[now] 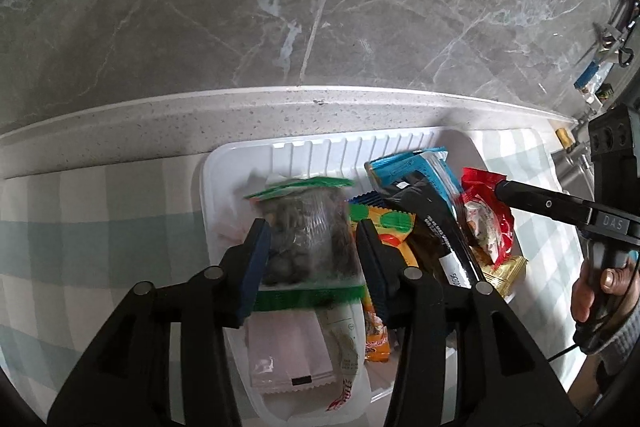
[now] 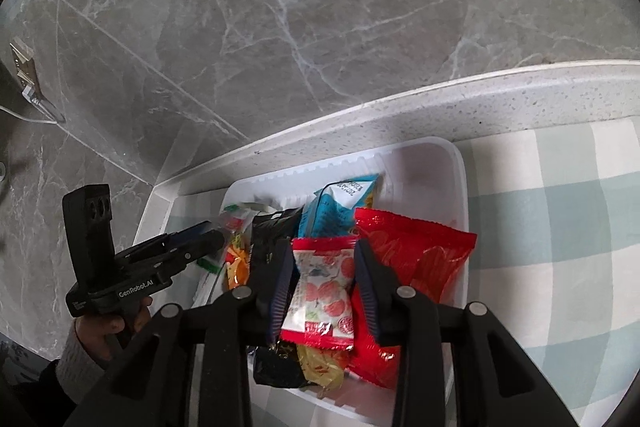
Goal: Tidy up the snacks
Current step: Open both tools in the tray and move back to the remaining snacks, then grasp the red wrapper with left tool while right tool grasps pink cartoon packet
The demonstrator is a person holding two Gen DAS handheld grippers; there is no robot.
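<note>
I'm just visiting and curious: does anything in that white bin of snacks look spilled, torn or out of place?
Nothing looks spilled or torn. The packets lie jumbled and overlapping in the white bin, unsorted. The clear bag of dark snacks and the red-and-white packet each sit between claw fingers.

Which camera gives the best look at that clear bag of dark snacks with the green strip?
The left wrist view: the clear bag fills the middle, between the left jaws. The right wrist view shows at most a green scrap of it.
</note>
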